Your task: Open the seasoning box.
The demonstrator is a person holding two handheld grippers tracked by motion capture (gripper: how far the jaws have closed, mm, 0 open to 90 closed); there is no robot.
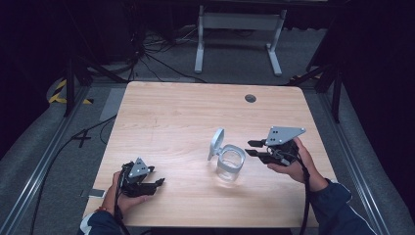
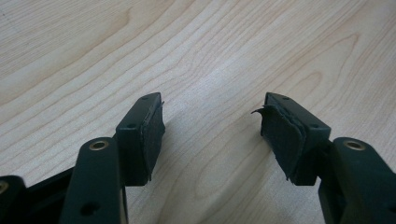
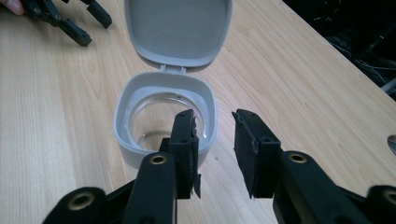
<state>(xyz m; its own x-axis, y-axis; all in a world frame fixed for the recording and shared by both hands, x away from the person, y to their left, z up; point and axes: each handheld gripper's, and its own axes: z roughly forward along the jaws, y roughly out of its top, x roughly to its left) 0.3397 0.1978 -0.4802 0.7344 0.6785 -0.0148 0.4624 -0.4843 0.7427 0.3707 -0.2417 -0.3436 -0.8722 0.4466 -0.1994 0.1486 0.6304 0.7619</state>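
High view shows one clear, rounded-square jar (image 1: pixel 230 165) with a grey rim, right of centre on the pale wood-grain table (image 1: pixel 176 117); its single grey hinged lid (image 1: pixel 216 142) stands flipped up. Right gripper (image 1: pixel 255 148), matte black, sits just beside the jar, jaws apart and empty. Left gripper (image 1: pixel 157 183), at lower left, also gapes over bare wood.

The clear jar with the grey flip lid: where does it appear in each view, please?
High view: the jar stands right of the table's centre, lid raised, just left of the right gripper.
Left gripper view: not in it; bare wooden table lies beyond the jaws.
Right gripper view: centre, just beyond the jaws, the jar open with its lid tipped back.
Shared landmark: the light wood-grain tabletop.
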